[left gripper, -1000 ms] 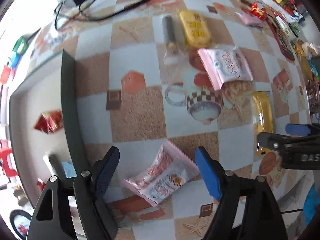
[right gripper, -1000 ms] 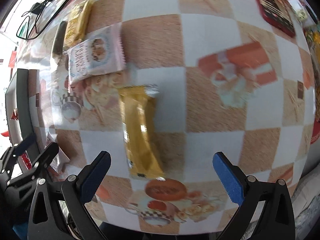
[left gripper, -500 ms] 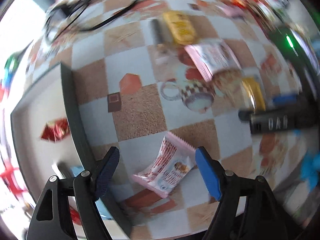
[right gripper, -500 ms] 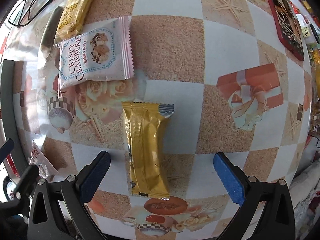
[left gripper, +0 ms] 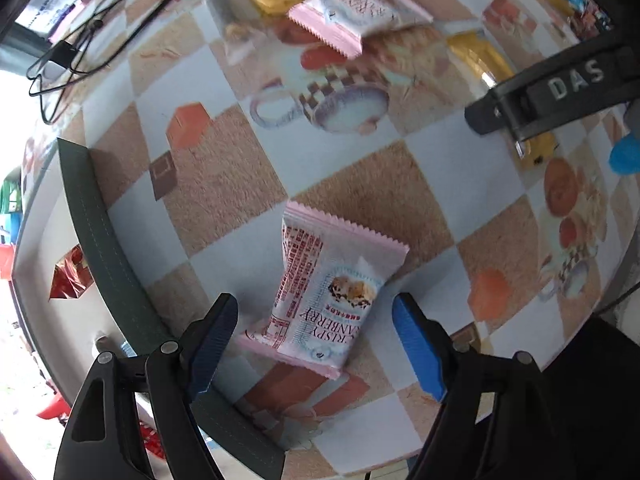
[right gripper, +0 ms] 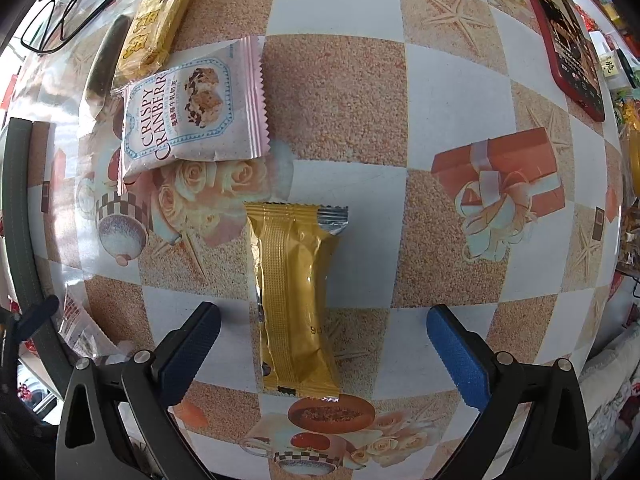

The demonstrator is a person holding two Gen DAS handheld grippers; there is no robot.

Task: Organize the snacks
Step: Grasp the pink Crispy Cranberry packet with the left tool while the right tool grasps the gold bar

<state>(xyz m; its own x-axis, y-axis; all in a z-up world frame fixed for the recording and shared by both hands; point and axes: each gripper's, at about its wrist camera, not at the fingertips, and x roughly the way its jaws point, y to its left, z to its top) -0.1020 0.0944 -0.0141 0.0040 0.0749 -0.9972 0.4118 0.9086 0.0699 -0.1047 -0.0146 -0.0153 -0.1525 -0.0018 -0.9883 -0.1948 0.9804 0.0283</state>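
Both my tools stand spread, gripping nothing. Left tool (left gripper: 316, 340) straddles a pink packet (left gripper: 328, 292) reading "CRISPY CRANBERRY", lying on the worktop (left gripper: 224, 184) just beside the grey tray (left gripper: 100, 216). Right tool (right gripper: 324, 344) straddles a gold bar (right gripper: 294, 300). Tray holds one red wrapper (left gripper: 70, 274); judged early. Left out: second cranberry packet (right gripper: 188, 112), yellow packet (right gripper: 154, 26).

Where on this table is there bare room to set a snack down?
Free: the checkered stretch between the gold wrapper and the red phone, and between the tray's dark rim and the near pink packet. Crowded: the far-left cluster around the second pink packet.
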